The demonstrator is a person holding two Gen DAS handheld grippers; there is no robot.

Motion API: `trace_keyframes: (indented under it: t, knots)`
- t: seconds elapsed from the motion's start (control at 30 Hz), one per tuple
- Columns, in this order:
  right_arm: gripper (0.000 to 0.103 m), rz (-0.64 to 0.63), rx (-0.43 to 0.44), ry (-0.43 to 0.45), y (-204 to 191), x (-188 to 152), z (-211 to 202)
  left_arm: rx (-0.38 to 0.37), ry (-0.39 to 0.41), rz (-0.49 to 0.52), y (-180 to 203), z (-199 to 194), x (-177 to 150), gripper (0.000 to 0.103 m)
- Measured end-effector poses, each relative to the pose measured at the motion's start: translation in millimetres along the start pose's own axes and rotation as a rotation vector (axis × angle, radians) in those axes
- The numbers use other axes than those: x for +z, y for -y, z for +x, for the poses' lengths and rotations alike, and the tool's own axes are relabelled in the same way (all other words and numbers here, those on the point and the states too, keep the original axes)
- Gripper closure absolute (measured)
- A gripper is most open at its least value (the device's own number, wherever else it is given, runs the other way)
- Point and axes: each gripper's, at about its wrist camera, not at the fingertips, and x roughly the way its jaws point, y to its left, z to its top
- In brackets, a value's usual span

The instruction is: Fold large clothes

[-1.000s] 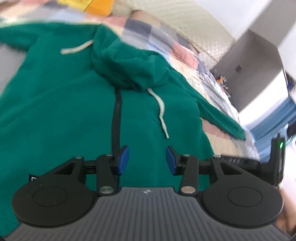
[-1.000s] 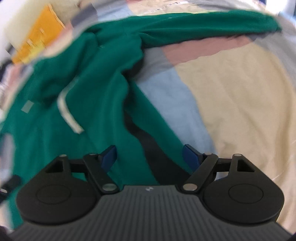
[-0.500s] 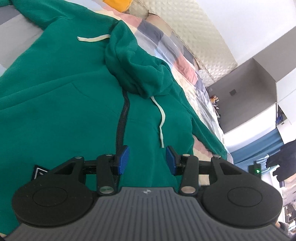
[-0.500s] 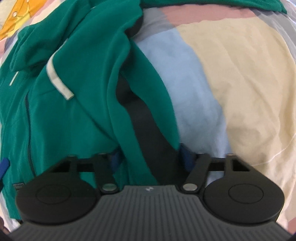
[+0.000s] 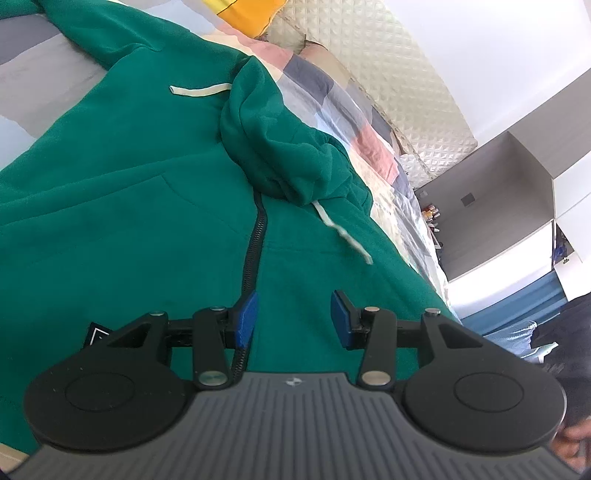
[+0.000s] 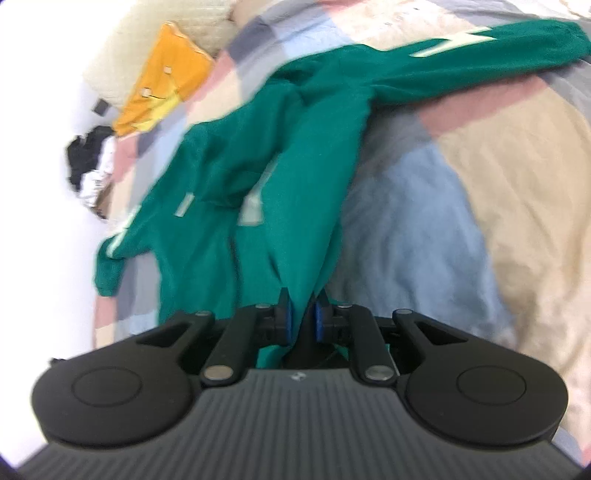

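Hoodie (image 5: 129, 206), green with a zip down the front, lies spread face up on a bed covered by a patchwork blanket (image 5: 332, 103) of pink, grey, blue and cream squares. In the left wrist view its hood (image 5: 273, 147) is bunched at the top of the zipper (image 5: 255, 251), with one cream drawstring (image 5: 199, 89) lying flat to the left of the hood and the other (image 5: 343, 236) trailing down the right chest. The left gripper (image 5: 293, 317) hovers over the lower front of the garment with its blue pads standing about half apart; nothing is between them, and the left pad sits just over the zipper line. A quilted cream headboard (image 5: 388, 74) runs along the far side of the bed, and an orange pillow (image 5: 240, 11) lies at the top edge.

In the right wrist view, which is blurred, the right gripper (image 6: 302, 320) has just been closing and its pads now pinch a fold of the hoodie (image 6: 314, 166) at its edge, the fabric pulled up into a ridge running away from the fingers. One sleeve (image 6: 480, 62) stretches out to the upper right across the blanket (image 6: 517, 184); the other sleeve (image 6: 110, 266) hangs at the left. The orange pillow (image 6: 166, 85) lies near the upper left corner.
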Motion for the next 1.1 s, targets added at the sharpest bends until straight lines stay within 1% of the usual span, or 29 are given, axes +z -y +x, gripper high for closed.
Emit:
trace_keyframes:
  t: [0.1, 0.2, 0.3, 0.37, 0.4, 0.43, 0.47, 0.5, 0.53, 0.57, 0.67, 0.8, 0.9, 1.0, 1.1]
  knots:
    - [0.088, 0.051, -0.111, -0.045, 22.2, -7.2, 17.8, 0.003, 0.002, -0.003, -0.4, -0.6, 1.1, 0.054]
    - [0.083, 0.064, -0.194, -0.095, 34.5, -17.6, 34.8, 0.009, -0.004, 0.005, -0.1, -0.3, 3.2, 0.054]
    - [0.074, 0.085, -0.239, -0.1, 40.5, -19.0, 40.4, 0.032, -0.004, 0.025, 1.2, -1.5, 4.3, 0.054]
    - [0.063, 0.094, -0.255, -0.103, 38.5, -16.2, 39.8, 0.047, 0.004, 0.039, 2.7, -3.2, 4.7, 0.054]
    - [0.062, 0.092, -0.267, -0.102, 37.0, -14.7, 39.2, 0.053, 0.008, 0.044, 2.9, -4.1, 5.7, 0.054]
    - [0.057, 0.081, -0.278, -0.096, 34.9, -13.2, 36.9, 0.056, 0.012, 0.049, 3.3, -5.3, 6.8, 0.054]
    - [0.047, 0.069, -0.28, -0.087, 33.9, -12.7, 31.7, 0.061, 0.018, 0.057, 3.9, -6.6, 7.6, 0.054]
    - [0.042, 0.065, -0.273, -0.078, 33.7, -11.9, 28.3, 0.073, 0.026, 0.069, 5.0, -8.2, 8.3, 0.054]
    - [0.034, 0.068, -0.264, -0.061, 32.1, -10.4, 23.6, 0.088, 0.034, 0.082, 6.1, -9.7, 8.7, 0.054]
    - [0.031, 0.072, -0.259, -0.041, 30.0, -9.0, 18.5, 0.106, 0.043, 0.097, 7.8, -11.3, 9.3, 0.054]
    - [0.031, 0.026, -0.245, 0.022, 18.1, -1.1, 4.8, 0.127, 0.056, 0.116, 9.6, -13.7, 9.3, 0.054]
    - [0.031, -0.075, -0.166, 0.091, -13.3, -3.1, 7.9, 0.142, 0.062, 0.129, 11.1, -16.4, 8.8, 0.054]
    - [0.031, -0.15, -0.1, 0.123, -38.9, -9.3, 22.8, 0.173, 0.077, 0.152, 12.3, -19.6, 7.1, 0.054]
    - [0.031, -0.26, -0.084, 0.171, -61.6, -17.0, 42.7, 0.201, 0.089, 0.16, 10.4, -23.2, 5.7, 0.054]
    - [0.031, -0.341, -0.05, 0.168, -71.0, -24.9, 64.9, 0.225, 0.089, 0.153, 6.5, -22.8, 7.8, 0.054]
